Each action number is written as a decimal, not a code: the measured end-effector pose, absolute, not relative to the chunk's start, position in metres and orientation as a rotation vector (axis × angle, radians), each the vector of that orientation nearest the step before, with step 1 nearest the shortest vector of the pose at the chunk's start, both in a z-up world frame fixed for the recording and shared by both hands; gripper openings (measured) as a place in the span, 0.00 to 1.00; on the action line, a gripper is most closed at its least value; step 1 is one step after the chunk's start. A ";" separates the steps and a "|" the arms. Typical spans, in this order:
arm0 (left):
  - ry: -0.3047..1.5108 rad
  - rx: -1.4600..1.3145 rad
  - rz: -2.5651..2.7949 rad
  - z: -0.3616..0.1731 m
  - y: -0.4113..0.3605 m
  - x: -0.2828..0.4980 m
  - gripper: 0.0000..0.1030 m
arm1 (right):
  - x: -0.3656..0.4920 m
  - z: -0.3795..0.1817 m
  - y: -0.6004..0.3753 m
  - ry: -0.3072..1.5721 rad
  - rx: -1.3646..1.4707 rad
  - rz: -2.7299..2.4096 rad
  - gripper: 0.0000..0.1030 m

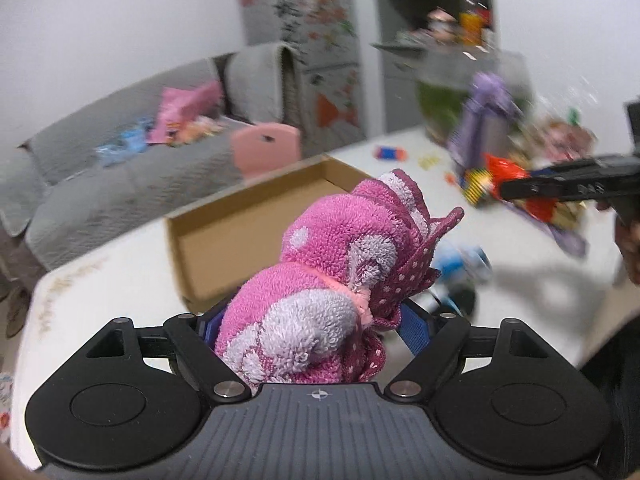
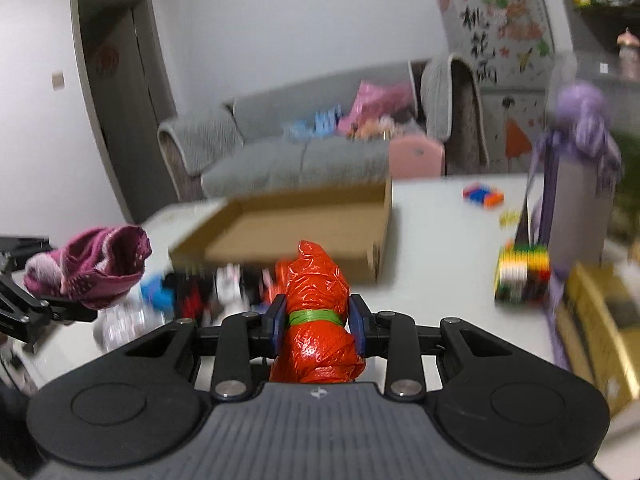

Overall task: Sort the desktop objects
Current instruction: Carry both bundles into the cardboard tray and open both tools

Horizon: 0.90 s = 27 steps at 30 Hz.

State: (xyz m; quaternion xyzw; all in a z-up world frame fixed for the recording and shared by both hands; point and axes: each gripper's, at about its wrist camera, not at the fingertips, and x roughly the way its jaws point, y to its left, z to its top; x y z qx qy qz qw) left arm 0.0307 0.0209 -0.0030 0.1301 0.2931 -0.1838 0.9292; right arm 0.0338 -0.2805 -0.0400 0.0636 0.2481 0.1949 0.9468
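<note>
- Here the left tool [image 1: 316,332] pinches a pink terry-cloth towel bundle [image 1: 332,280], low in the frame centre.
- The right tool [image 2: 318,326] pinches a red crinkled plastic bundle [image 2: 316,304], before the open brown cardboard box [image 2: 296,232] on the white table [image 2: 436,220].

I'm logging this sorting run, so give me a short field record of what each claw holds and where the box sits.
left claw: shut on pink towel bundle
right claw: shut on red plastic bundle, tied with a green band
cardboard box: open, on the white table, beyond both claws
box contents: none visible
other items: colourful block stack on the table's right
</note>
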 end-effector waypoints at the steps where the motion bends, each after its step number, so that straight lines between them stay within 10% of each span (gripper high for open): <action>1: 0.597 0.248 -0.359 0.004 0.024 0.039 0.83 | 0.038 -0.032 -0.278 0.485 0.129 0.390 0.28; 27: 0.872 0.062 -0.121 -0.070 0.033 0.266 0.83 | 0.235 -0.066 -0.171 0.658 -0.007 0.409 0.28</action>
